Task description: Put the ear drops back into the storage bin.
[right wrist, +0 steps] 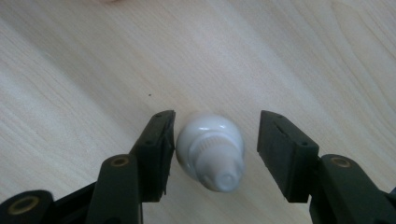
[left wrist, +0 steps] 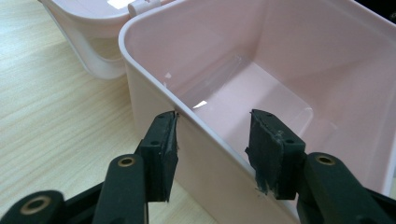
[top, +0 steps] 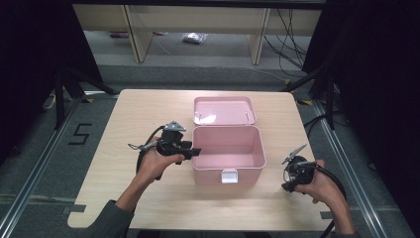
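Note:
An open pink box (top: 262, 148) stands mid-table, its lid (top: 224, 110) laid back behind it. My left gripper (top: 198, 151) reaches over the box's left wall. In the left gripper view the jaws (left wrist: 212, 135) straddle that wall (left wrist: 154, 84): one pad meets the rim from outside, while the other hangs inside, clear of the wall. The box's inside looks bare. My right gripper (top: 289, 183) points down at the table to the right of the box. A small white bottle (right wrist: 212, 149) lies between its open jaws (right wrist: 216, 135), close to the left pad and apart from the right one.
The box has a white latch (top: 229, 176) on its front wall. The wooden table (top: 148, 114) has bare surface to the left and in front. Black stands and cables (top: 317, 84) flank the far corners, beyond the table's edge.

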